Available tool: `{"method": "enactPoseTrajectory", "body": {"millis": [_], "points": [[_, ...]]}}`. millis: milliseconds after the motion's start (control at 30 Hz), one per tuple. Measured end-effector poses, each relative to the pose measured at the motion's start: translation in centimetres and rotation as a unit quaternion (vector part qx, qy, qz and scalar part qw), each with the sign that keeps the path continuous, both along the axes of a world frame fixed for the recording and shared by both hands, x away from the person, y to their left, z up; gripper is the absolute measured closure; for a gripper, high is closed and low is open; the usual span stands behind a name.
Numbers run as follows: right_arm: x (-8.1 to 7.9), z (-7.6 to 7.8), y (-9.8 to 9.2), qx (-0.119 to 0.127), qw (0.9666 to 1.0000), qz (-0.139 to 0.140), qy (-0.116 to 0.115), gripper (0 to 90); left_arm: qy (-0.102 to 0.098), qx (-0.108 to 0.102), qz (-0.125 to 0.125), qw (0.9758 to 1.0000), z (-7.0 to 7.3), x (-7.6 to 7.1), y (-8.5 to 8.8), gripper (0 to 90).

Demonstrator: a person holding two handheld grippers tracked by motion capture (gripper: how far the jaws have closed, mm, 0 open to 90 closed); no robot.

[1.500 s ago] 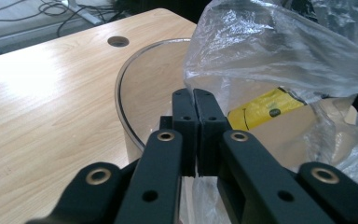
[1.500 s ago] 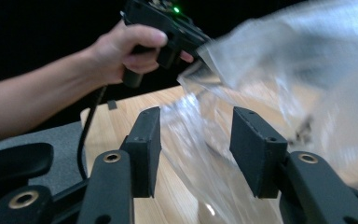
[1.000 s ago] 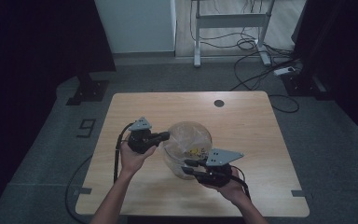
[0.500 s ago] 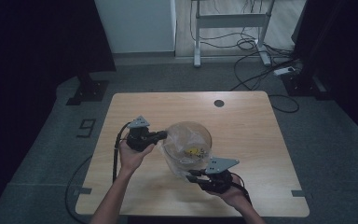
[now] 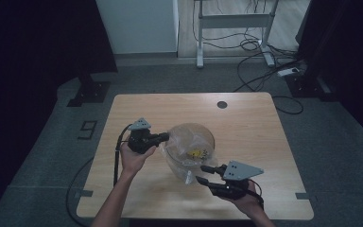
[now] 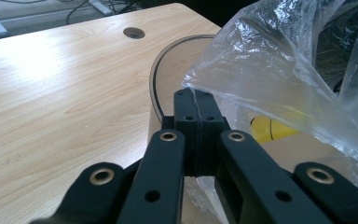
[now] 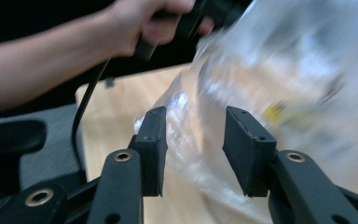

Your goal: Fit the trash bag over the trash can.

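With the left tool (image 6: 196,100) clamped on the rim of the clear crinkled plastic bag (image 5: 185,150) at the middle of the pale wooden surface (image 5: 246,118), and the right tool (image 7: 193,140), its jaws just opened to a middling gap astride the film without pressing, the bag risked sagging or tearing from that 1 pinch.

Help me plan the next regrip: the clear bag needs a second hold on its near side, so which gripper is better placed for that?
Right. The right gripper has jaws apart, just opened, beside the clear bag's near side. The left gripper is clamped on the bag's edge and should hold.
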State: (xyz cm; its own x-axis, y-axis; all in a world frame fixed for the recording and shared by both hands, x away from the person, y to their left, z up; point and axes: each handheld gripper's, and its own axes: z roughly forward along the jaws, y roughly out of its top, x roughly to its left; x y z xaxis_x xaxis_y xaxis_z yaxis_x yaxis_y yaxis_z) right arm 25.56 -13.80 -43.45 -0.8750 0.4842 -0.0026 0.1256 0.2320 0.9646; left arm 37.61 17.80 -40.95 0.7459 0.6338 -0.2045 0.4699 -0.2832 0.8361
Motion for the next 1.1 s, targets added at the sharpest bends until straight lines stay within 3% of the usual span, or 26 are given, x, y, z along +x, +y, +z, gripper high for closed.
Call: {"method": "enactPoseTrajectory", "body": {"millis": [133,200,400,467,600,667,900,1100], "points": [[0.0,2.2,-1.5,0.016,0.9987,-0.042,-0.025,56.9,-0.002,0.000,-0.001,1.0000,0.0,-0.2,0.0,89.8],[0.4,3.0,-2.2,0.018,0.9978,-0.058,-0.027,56.2,-0.003,0.000,0.000,1.0000,0.0,-0.2,0.0,89.8],[2.9,4.1,-2.9,0.004,0.9958,-0.091,-0.006,52.9,-0.002,-0.001,-0.001,1.0000,-0.2,-0.1,-0.2,89.8],[4.0,4.1,-2.6,-0.006,0.9958,-0.091,0.006,58.3,-0.003,-0.001,-0.001,1.0000,-0.2,-0.1,-0.3,89.8],[5.3,3.7,-2.0,-0.025,0.9944,-0.101,0.019,79.8,-0.006,-0.004,0.001,1.0000,-0.2,-0.1,0.0,89.8],[6.2,3.5,-2.4,-0.011,0.9932,-0.112,0.031,85.3,-0.005,-0.007,0.004,1.0000,-0.2,0.0,0.3,89.8],[8.7,2.4,-3.2,-0.003,0.9885,-0.141,0.055,89.3,-0.009,-0.022,0.016,0.9996,-0.3,0.2,1.0,89.9],[10.1,1.9,-3.3,-0.005,0.9869,-0.153,0.051,89.4,-0.012,-0.027,0.024,0.9993,-0.4,0.6,1.4,89.9]]}}
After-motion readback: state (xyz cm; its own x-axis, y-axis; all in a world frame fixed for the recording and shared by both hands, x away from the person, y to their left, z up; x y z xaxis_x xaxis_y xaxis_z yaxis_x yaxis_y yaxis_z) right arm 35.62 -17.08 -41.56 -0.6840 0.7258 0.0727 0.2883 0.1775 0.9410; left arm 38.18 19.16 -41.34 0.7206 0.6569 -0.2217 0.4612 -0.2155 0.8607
